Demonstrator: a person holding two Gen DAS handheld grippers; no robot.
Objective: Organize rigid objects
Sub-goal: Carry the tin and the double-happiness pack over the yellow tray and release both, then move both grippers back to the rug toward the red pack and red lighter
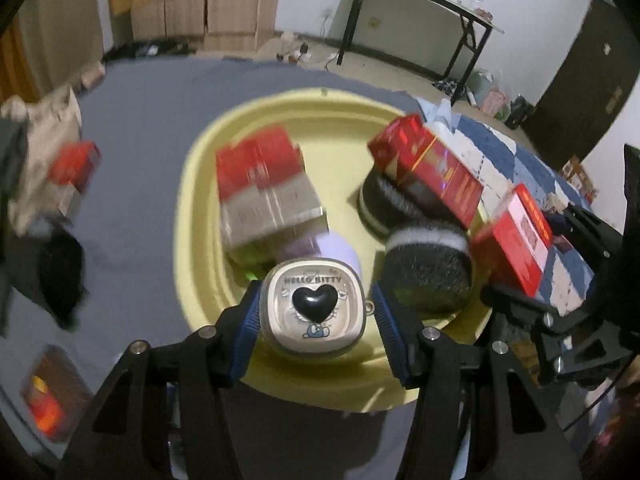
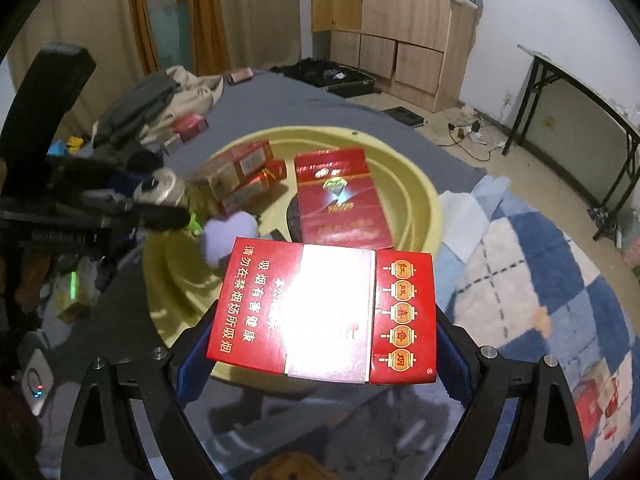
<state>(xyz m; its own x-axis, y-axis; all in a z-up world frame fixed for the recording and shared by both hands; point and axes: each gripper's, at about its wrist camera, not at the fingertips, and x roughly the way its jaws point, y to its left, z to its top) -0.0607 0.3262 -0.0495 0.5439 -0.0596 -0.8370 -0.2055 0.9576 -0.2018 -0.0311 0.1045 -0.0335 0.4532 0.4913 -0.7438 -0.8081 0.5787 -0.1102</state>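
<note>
Left gripper (image 1: pixel 316 316) at lower centre of its view is clamped on a small rounded-square cream plastic case (image 1: pixel 315 312) with a glossy black heart on the lid, blue ribbed pads (image 1: pixel 251 320) pressing both sides. It hangs over the near rim of a big pale yellow plastic basin (image 1: pixel 192 216) sitting on a grey sheet (image 1: pixel 140 128).

Inside the basin, going left to right: a blurred red-and-silver cardboard box (image 1: pixel 264 188), a pale lilac rounded thing (image 1: pixel 340 248) just behind the case, two black round fuzzy items with a white band (image 1: pixel 428 264), and a glossy red carton (image 1: pixel 428 172) lying tilted on top of the farther one. Another small red box (image 1: pixel 76 168) lies out on the sheet at the left edge, too blurred to read.

Right gripper (image 2: pixel 320 348), lower centre of its own view, has its jaws wide apart but gripping the ends of a flat red cardboard carton (image 2: pixel 324 312) with gold lantern prints and a glare-washed white panel, held above the basin's near edge. A blue-and-white checked quilt (image 2: pixel 540 288) fills the right side.
</note>
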